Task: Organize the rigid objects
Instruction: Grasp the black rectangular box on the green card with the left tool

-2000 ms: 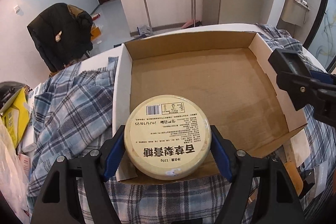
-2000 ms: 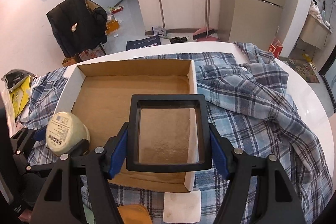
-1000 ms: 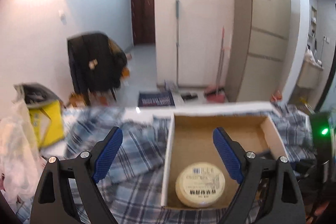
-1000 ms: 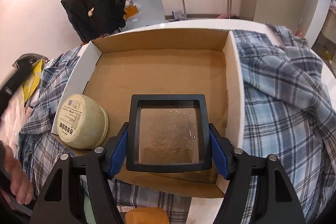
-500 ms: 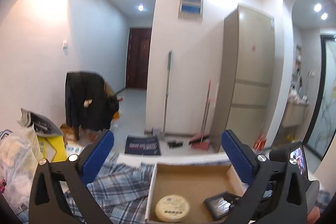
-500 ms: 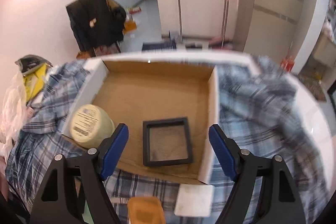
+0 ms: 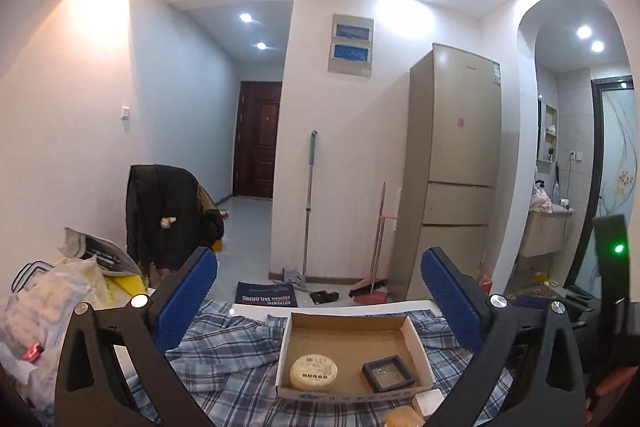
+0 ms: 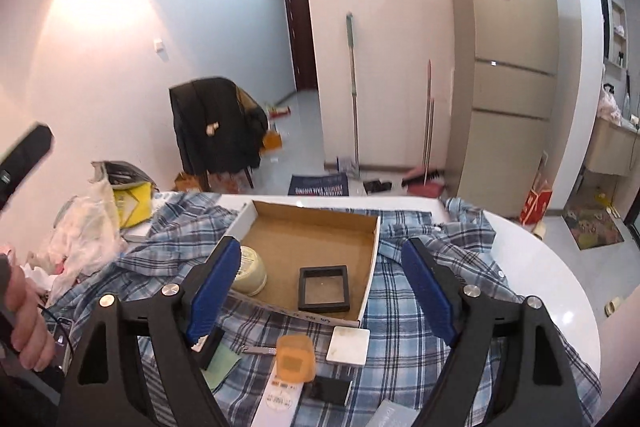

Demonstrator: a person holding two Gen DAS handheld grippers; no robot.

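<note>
Right wrist view is showing the right gripper standing wide apart and carrying nothing, hovering above the near edge of the cardboard box. Left gripper is likewise spread wide and carrying nothing, raised well above the table. Inside the box, the round cream tin is sitting at the near left corner and the black square frame is lying flat toward the near right side, apart from the tin.

Items apparently awaiting sorting are lying on the plaid cloth just in front of the box: an orange container, a white square tile and a small black slab.

Judgement: the next pick is likely one of these. The operator should be descending squarely over one item, keeping fingers clear of its close neighbours, pinching across the narrower faces, and avoiding snagging cloth folds. Placement should be aiming for the bare cardboard floor behind the frame
</note>
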